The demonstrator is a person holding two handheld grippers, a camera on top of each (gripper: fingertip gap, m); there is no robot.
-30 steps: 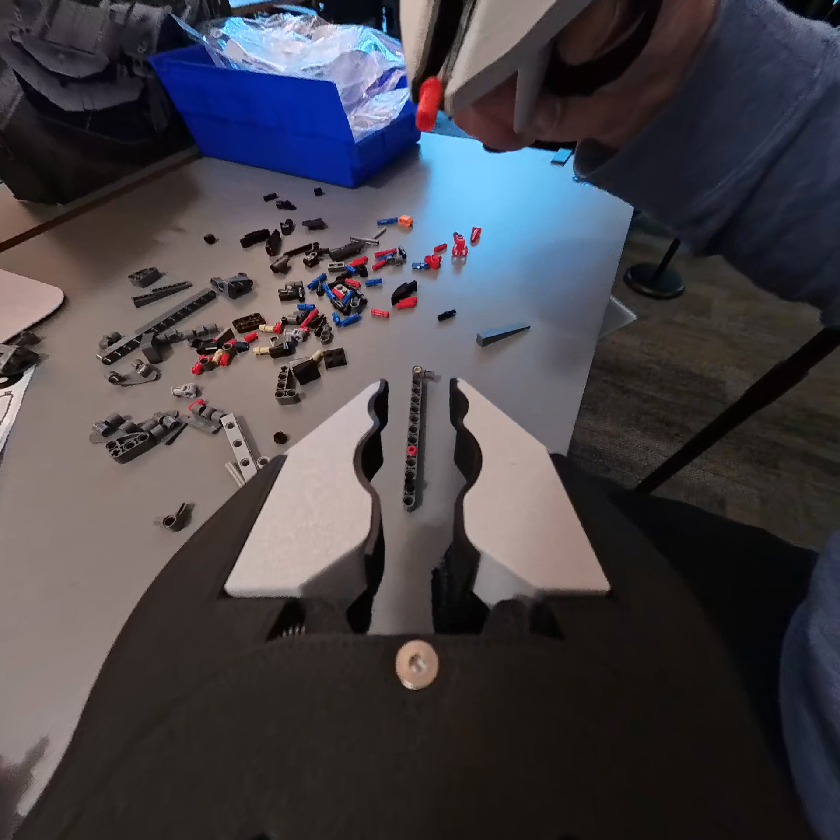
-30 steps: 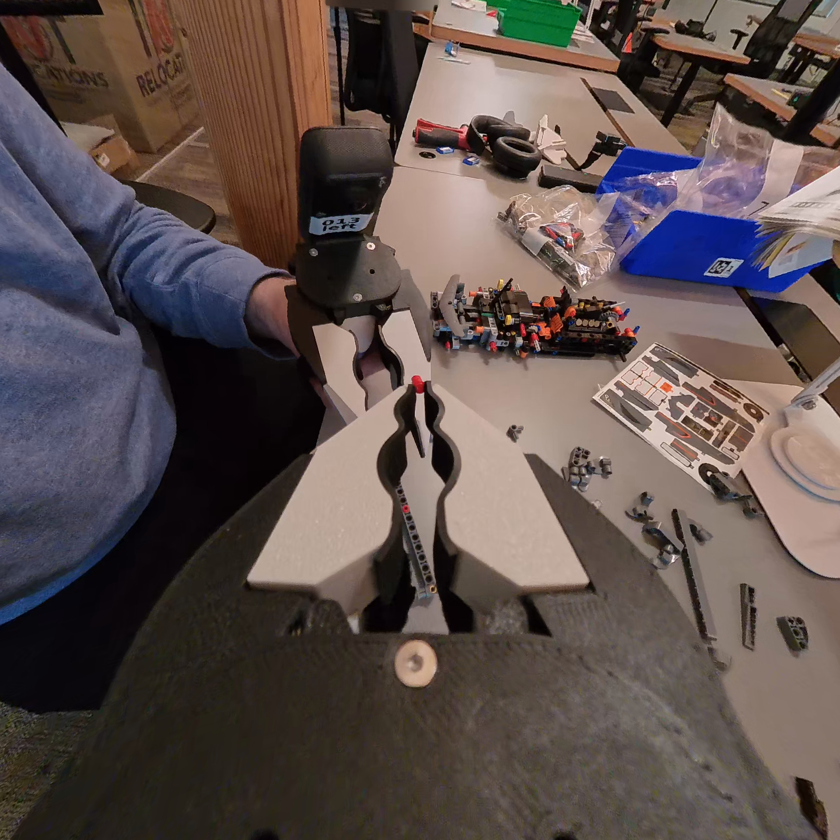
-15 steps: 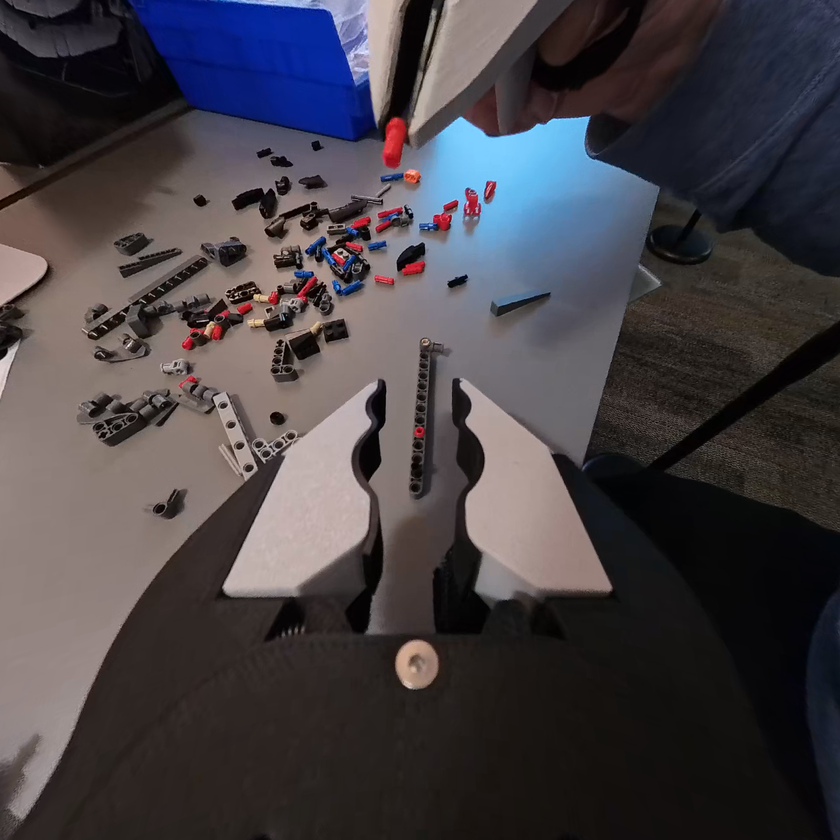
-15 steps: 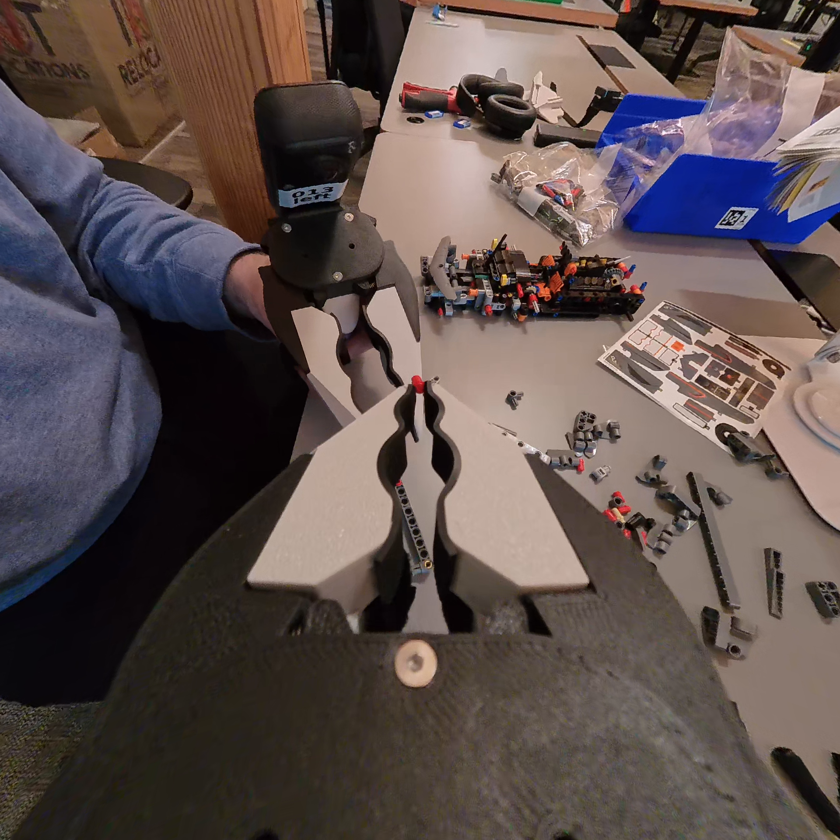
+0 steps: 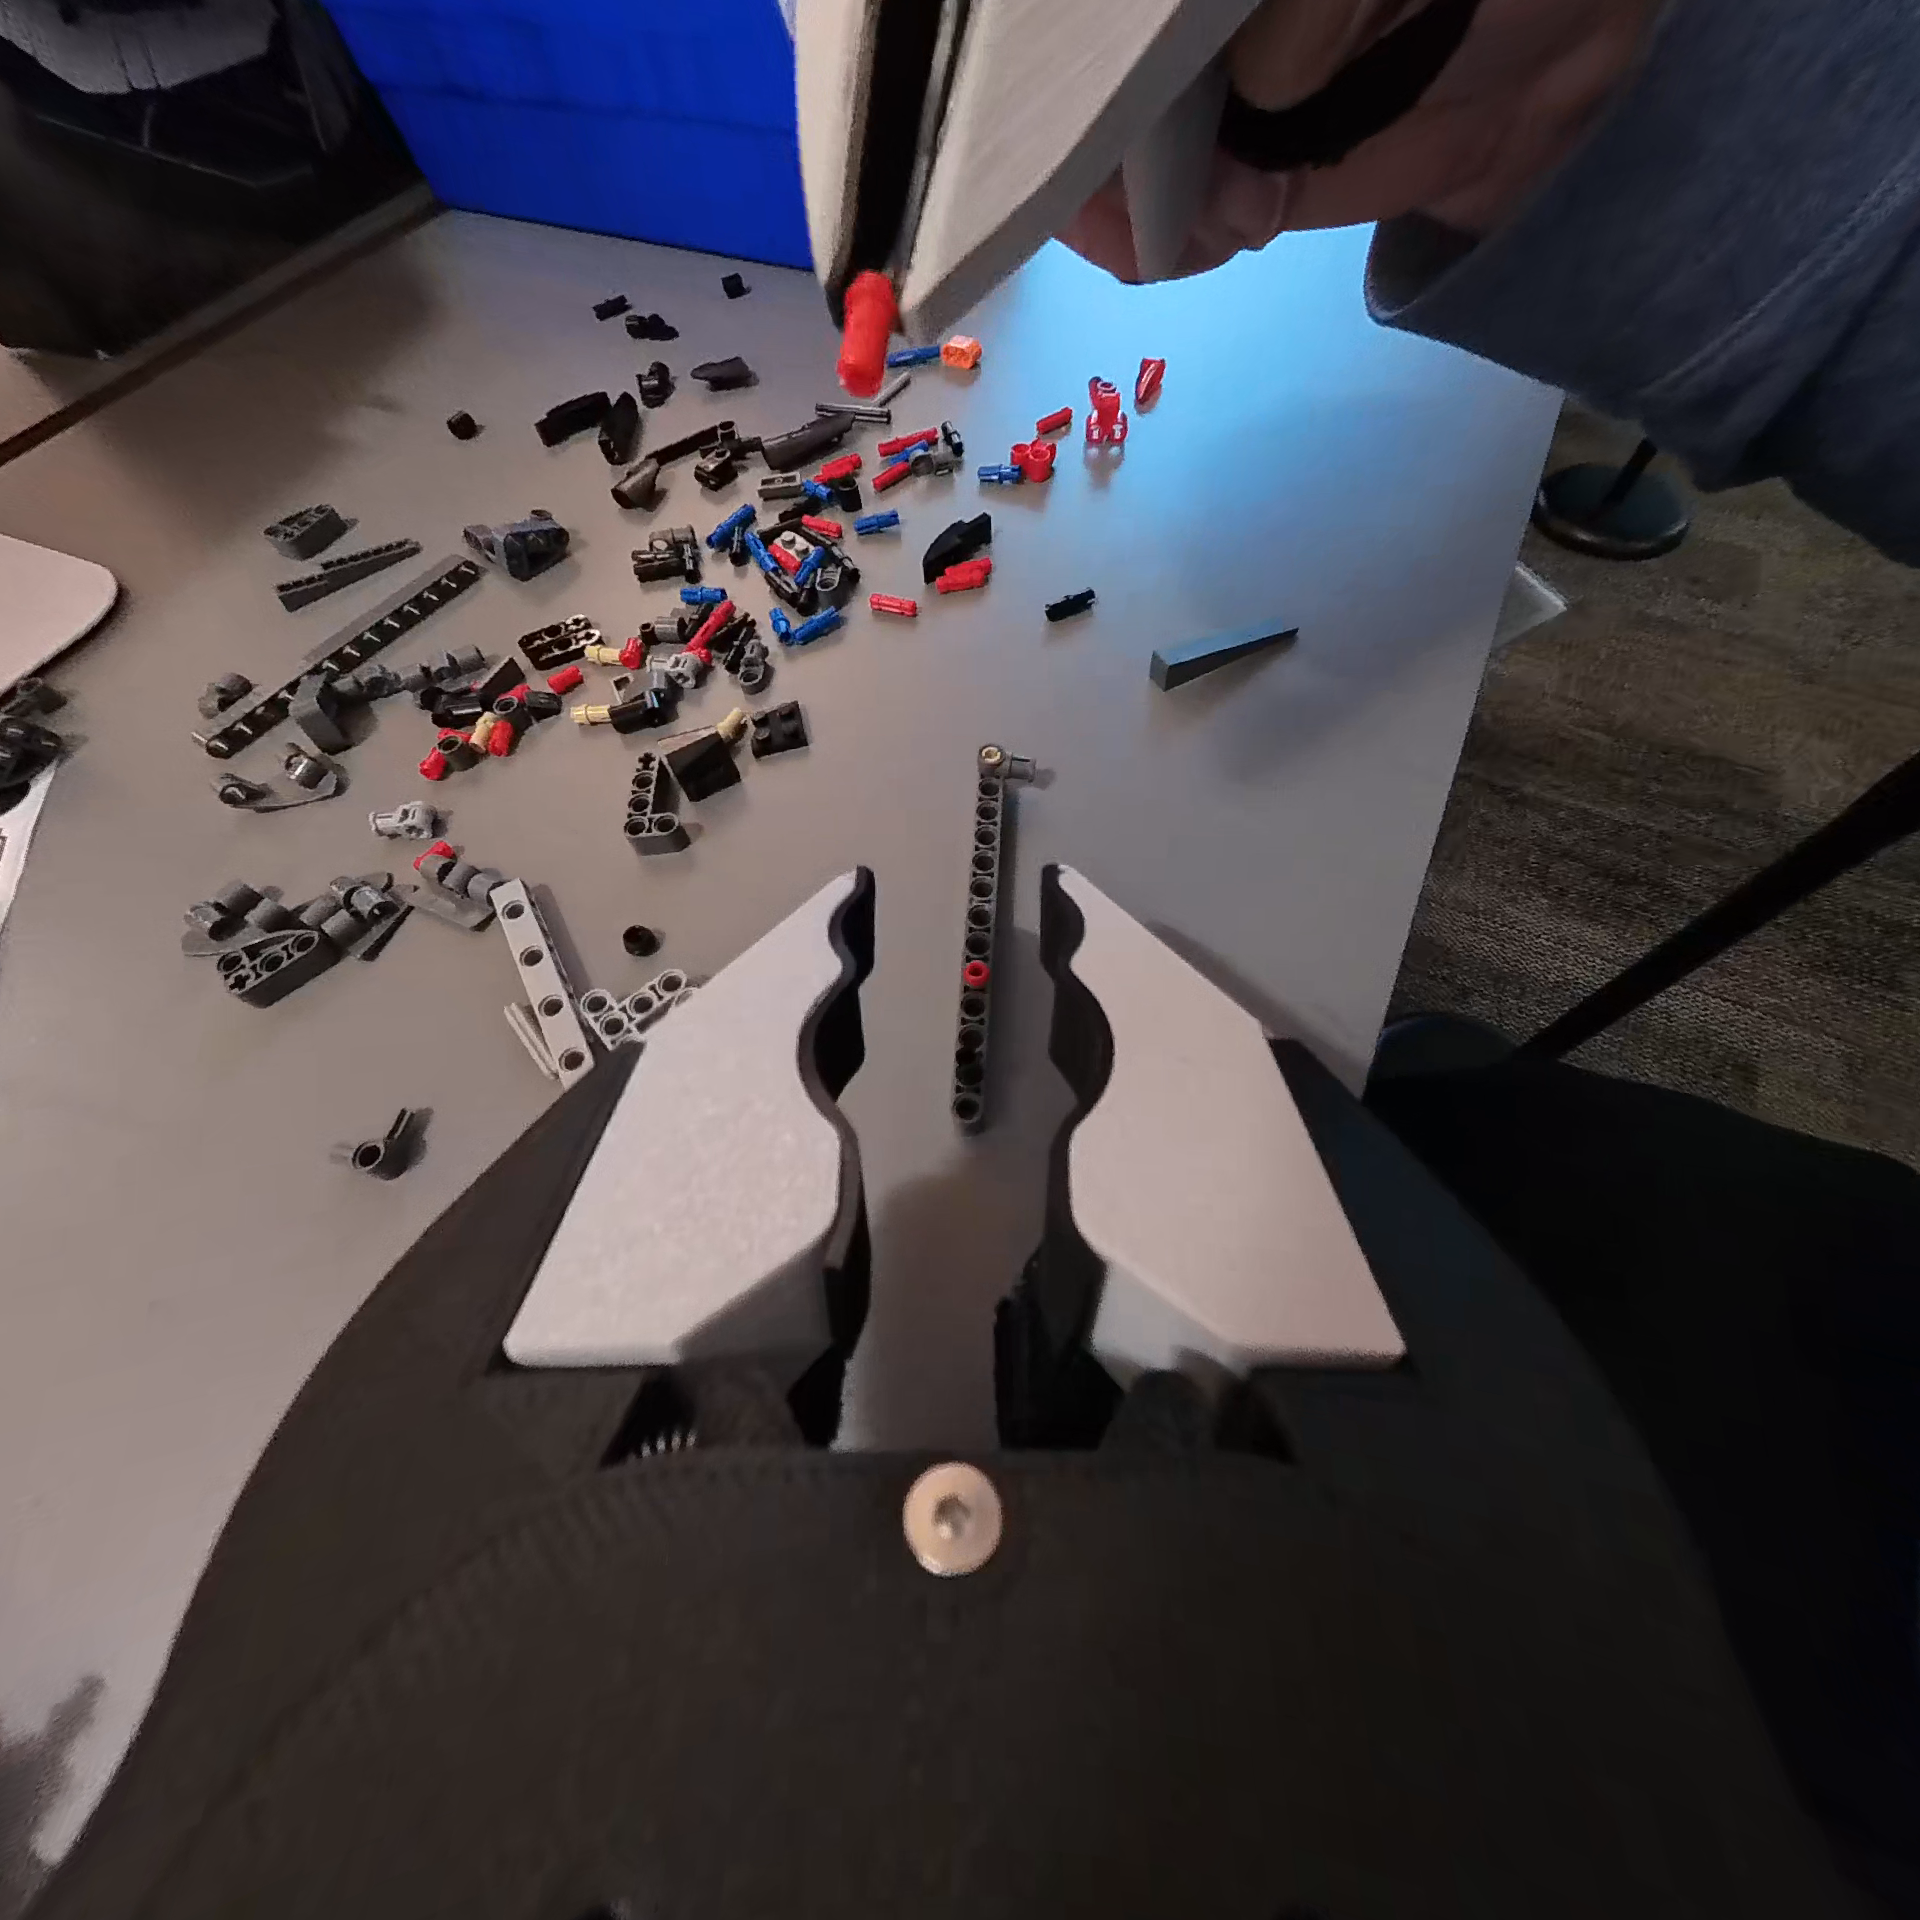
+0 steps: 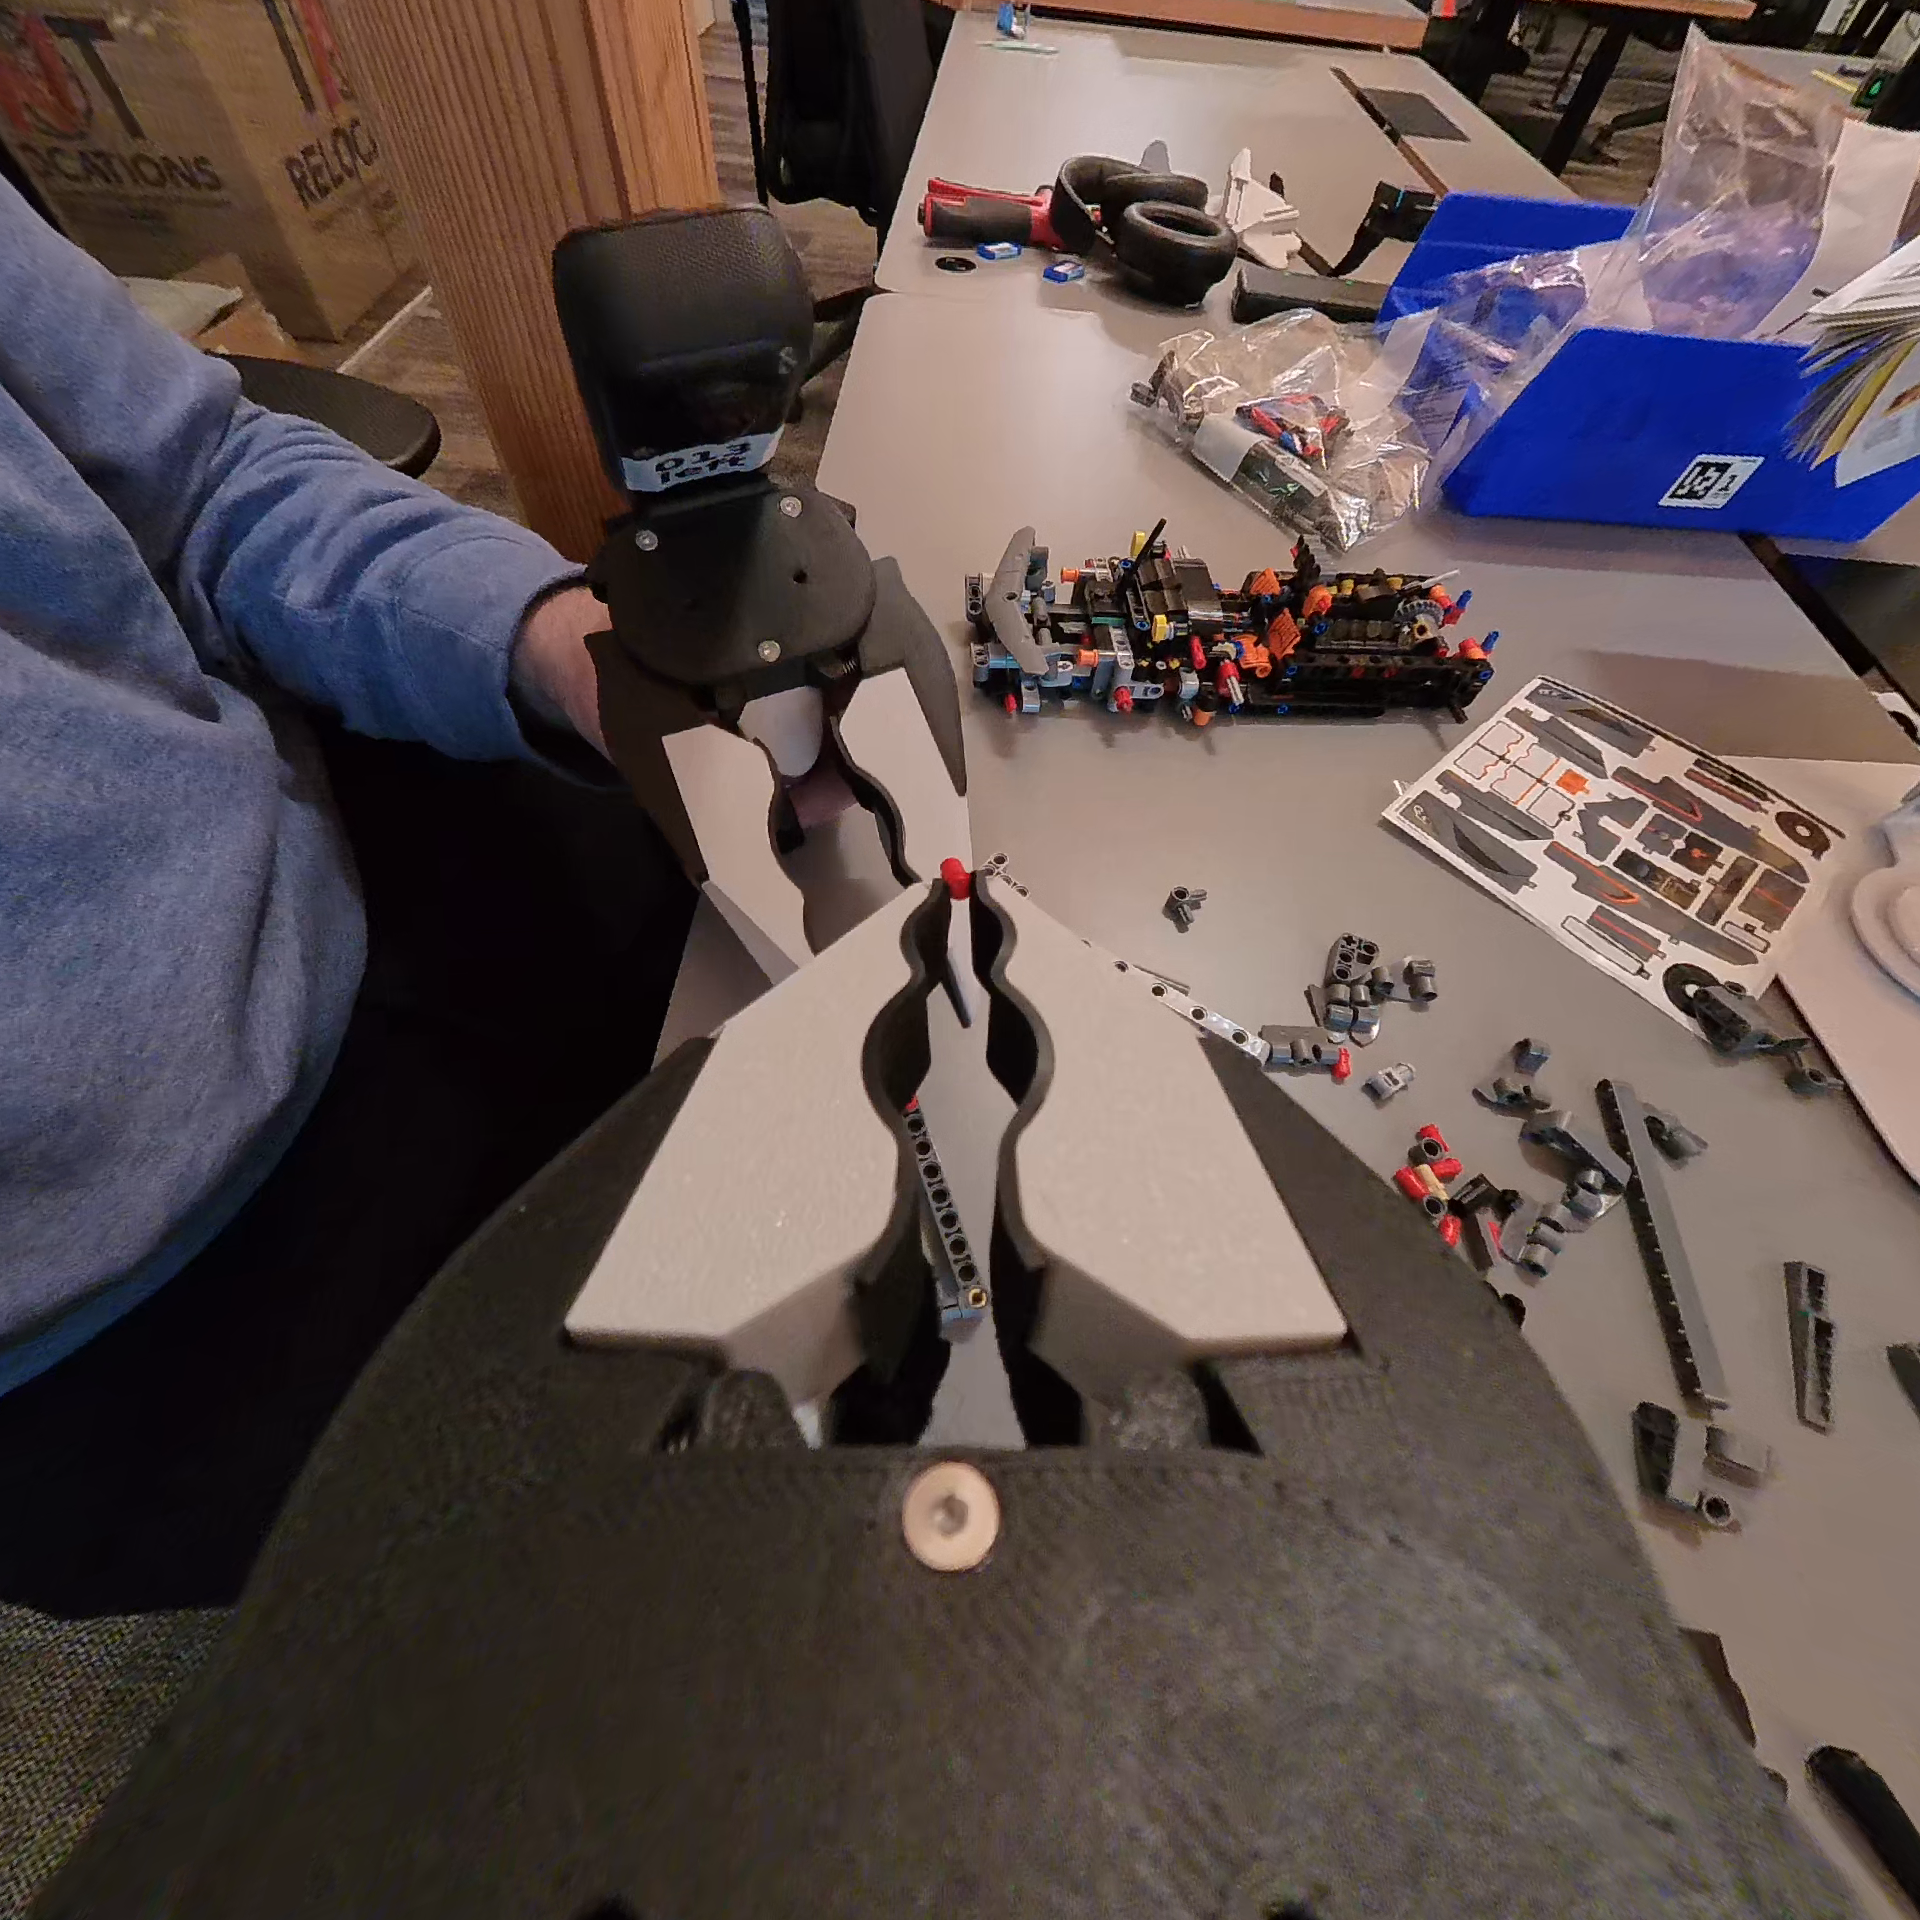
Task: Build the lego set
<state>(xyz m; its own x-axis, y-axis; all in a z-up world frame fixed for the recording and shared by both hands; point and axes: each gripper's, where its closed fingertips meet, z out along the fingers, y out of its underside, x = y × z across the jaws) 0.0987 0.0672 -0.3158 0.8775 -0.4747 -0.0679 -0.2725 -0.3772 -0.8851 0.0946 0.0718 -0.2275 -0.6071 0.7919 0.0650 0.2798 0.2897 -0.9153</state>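
A long dark grey beam (image 5: 982, 935) with a red pin (image 5: 975, 971) in one hole lies flat on the grey table (image 5: 1195, 831). My left gripper (image 5: 956, 883) is open, one finger on each side of the beam, not touching it. My right gripper (image 5: 883, 296) hangs above the loose parts, shut on a red pin (image 5: 864, 332) at its tips. In the right wrist view the right gripper (image 6: 954, 896) pinches that red pin (image 6: 954, 876). The beam (image 6: 940, 1205) shows below between its fingers, and the open left gripper (image 6: 847, 862) is just beyond.
Several loose parts (image 5: 727, 582) lie scattered left of the beam. A partly built car chassis (image 6: 1226, 644), a sticker sheet (image 6: 1621, 831), a bag of parts (image 6: 1278, 436) and a blue bin (image 6: 1621, 416) sit farther back. The table edge (image 5: 1455, 883) is close on the right. My hands' fingertips stand some 9 cm from each other.
My right gripper has come down and toward the left gripper with the red pin held. The left gripper stays open over the beam, which has not moved on the table.
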